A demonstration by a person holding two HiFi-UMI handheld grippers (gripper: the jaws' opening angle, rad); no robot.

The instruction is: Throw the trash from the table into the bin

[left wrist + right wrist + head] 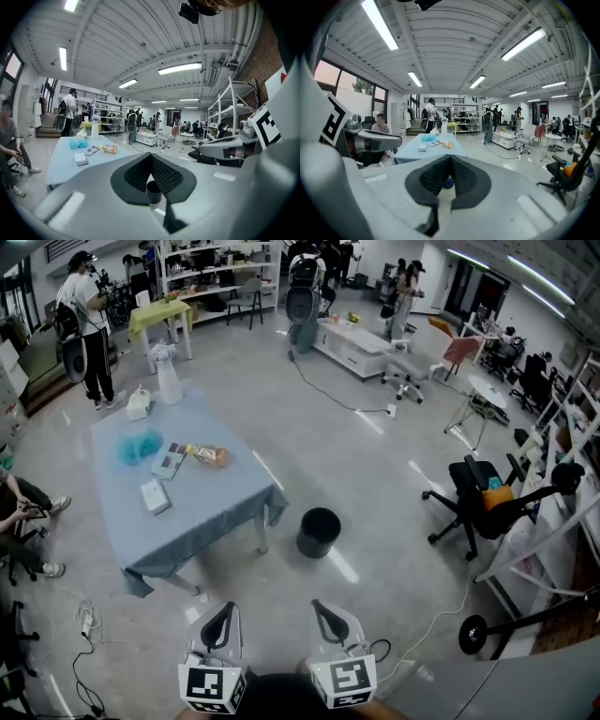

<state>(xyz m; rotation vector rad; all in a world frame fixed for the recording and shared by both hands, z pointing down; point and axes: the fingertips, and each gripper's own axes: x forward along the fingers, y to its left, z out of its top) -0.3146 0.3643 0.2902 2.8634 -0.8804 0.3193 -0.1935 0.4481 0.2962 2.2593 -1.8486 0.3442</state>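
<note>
Facing the tabletop [216, 507] from well apart, left tool [223, 610] and right tool [323, 607] both pressed together, empty; likely approach step, next calling for nearing and spreading over the snack packet [210, 456].

An office chair [472, 501] and white cabinet [352, 345] stand apart.

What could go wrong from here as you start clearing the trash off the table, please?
The bin is small and stands on the floor apart from the table, so a tossed item may miss. The loose blue cloth could snag when jaws close on flat items like the white box. The spray bottle may not be trash.
</note>
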